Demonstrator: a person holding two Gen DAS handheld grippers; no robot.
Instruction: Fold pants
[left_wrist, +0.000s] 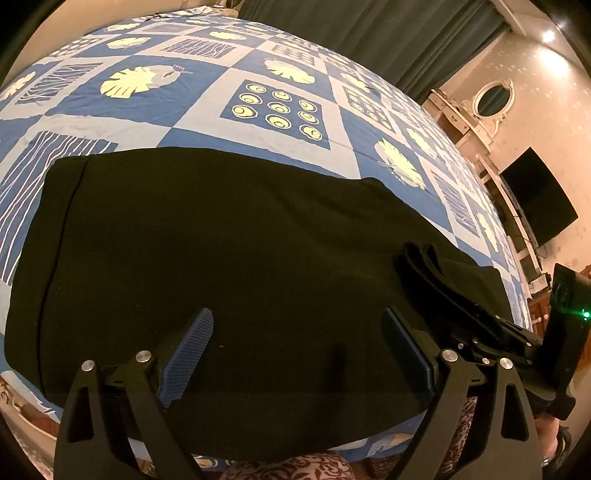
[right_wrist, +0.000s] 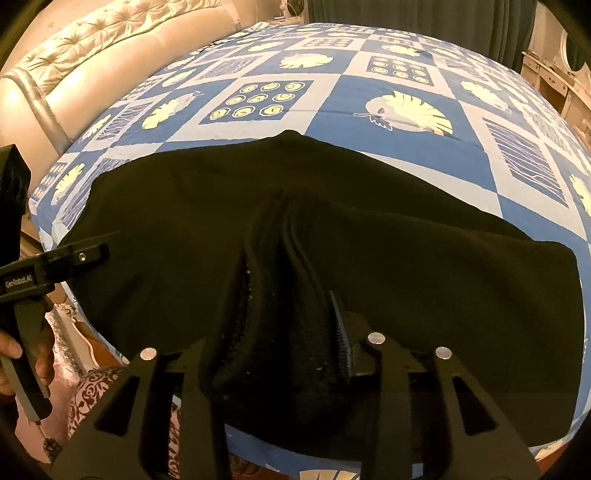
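Right tongs (right_wrist: 280, 354): clamped on a thick gathered band of the pants, seemingly the waistband end, so that this end can be lifted and carried over for a fold
Left tongs (left_wrist: 299, 350): held apart, low above the near part of the cloth, nothing gripped; judged ready to take a second hold
Pants (left_wrist: 221, 258): black, spread flat across the near edge of the bed, already doubled by the look of it
Bed (left_wrist: 280, 70): blue patterned cover, left bare beyond the pants as room for folding

Pants (left_wrist: 229, 251) flat on the bedsheet (left_wrist: 280, 66) at its near edge, headboard (right_wrist: 92, 48) far left.
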